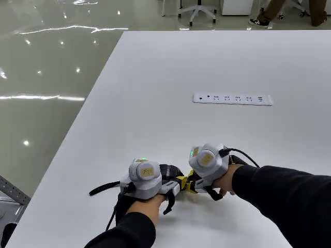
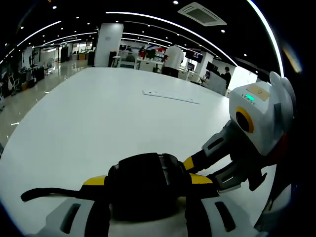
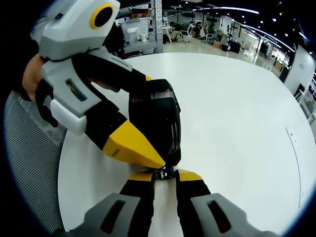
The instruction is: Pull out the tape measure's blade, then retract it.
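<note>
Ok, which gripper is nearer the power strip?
Right. The right gripper pinches the tape measure on the side toward the power strip; the left gripper, clamping its case, sits farther away, down-left in the head view.

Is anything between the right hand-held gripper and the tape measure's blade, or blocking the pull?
Nothing visible. The right hand-held gripper pinches the blade tip at the tape measure, which the left hand-held gripper holds. The power strip lies far ahead on the table.
</note>
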`<state>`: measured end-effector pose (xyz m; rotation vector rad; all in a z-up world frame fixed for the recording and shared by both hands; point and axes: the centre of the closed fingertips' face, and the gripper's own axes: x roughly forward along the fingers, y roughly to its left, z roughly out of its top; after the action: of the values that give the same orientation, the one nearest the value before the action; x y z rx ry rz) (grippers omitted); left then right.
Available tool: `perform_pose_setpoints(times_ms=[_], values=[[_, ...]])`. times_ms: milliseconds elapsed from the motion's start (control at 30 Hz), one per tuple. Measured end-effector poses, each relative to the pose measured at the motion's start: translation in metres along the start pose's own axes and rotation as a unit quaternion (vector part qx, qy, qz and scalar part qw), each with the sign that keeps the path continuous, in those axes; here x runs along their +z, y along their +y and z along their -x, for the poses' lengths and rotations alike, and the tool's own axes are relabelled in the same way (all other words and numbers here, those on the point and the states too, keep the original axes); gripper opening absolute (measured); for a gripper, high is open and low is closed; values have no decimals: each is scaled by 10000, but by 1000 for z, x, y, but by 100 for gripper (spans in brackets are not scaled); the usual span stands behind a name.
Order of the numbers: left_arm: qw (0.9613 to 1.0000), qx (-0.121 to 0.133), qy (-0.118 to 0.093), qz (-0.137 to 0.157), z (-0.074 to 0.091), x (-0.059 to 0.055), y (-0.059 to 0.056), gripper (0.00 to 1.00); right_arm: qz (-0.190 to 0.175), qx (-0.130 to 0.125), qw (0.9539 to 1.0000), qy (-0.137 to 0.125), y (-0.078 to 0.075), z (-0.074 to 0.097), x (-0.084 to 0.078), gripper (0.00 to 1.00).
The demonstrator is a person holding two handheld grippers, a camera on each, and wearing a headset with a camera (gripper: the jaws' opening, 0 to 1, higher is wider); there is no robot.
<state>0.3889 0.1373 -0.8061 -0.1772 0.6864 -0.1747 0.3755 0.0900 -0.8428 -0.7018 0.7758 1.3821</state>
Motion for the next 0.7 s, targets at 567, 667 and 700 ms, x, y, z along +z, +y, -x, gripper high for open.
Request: perform_pose_setpoints(times_ms=[567,667,700], values=[[9917,-1245,-197,-243,27,23,6,90,-888,-723,9918,-570,-1,65,-21,26],[9791,-1912,-631,-283,51,36,-4,100,-1117,-992,9852,-844,0,90,-34,31],[9787,-1905,-643,-416,55,35,-1,100,-1180,-1075,9830,-910,0,97,-36,34]])
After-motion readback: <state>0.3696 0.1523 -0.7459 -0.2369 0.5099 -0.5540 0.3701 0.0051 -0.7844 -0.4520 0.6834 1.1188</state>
